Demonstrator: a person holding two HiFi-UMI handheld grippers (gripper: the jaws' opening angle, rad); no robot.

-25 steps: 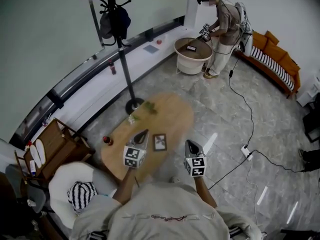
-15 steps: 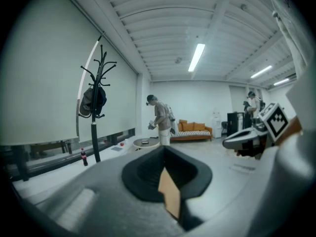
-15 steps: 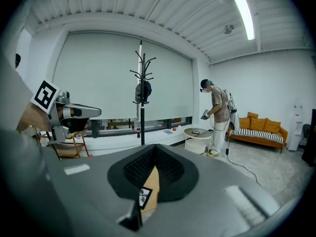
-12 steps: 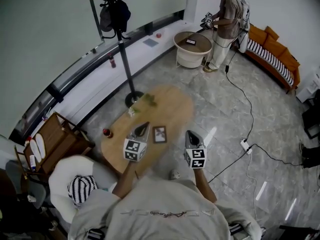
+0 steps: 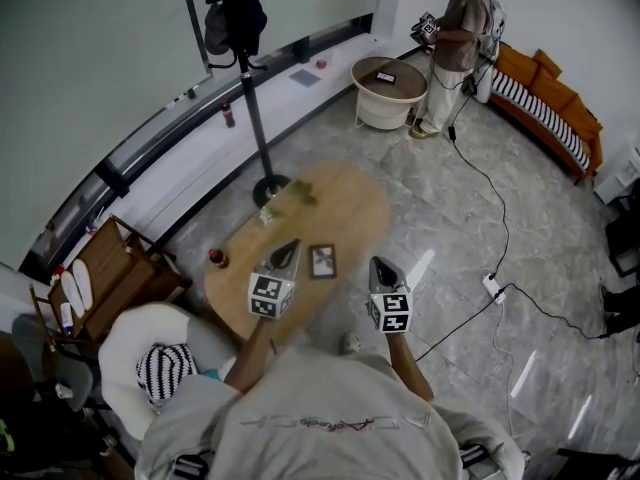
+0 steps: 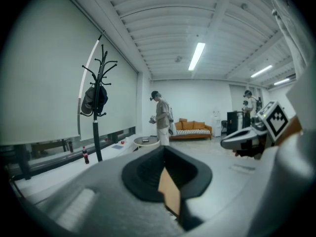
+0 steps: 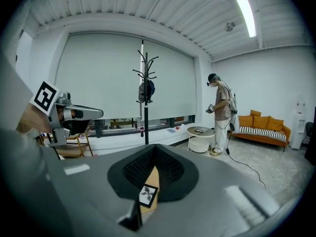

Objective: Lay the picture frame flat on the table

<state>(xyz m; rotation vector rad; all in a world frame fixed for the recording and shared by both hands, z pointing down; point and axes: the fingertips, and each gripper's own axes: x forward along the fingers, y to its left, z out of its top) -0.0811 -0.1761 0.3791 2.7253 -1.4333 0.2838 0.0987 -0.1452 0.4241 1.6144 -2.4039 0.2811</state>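
The picture frame (image 5: pixel 323 261), small and dark-rimmed, lies flat on the oval wooden table (image 5: pixel 345 213) near its front edge. My left gripper (image 5: pixel 291 245) hovers just left of the frame with its jaws shut and nothing in them. My right gripper (image 5: pixel 378 262) hangs to the frame's right, past the table's edge, and also looks shut and empty. In the right gripper view the picture frame (image 7: pixel 147 195) shows through the narrow slit between the jaws. The left gripper view shows only a strip of the table (image 6: pixel 169 191) in that slit.
A red bottle (image 5: pixel 215 258) and a small green plant (image 5: pixel 290 196) stand on the table. A coat rack (image 5: pixel 245 78) rises behind it. A white chair (image 5: pixel 130 353) and wooden rack (image 5: pixel 110 278) are at left. A person (image 5: pixel 455 43) stands by a round table (image 5: pixel 388 88); a cable (image 5: pixel 492 286) crosses the floor.
Both grippers and the frame keep their places on and beside the table. The view has shifted slightly, and the person at the far round table has straightened up.
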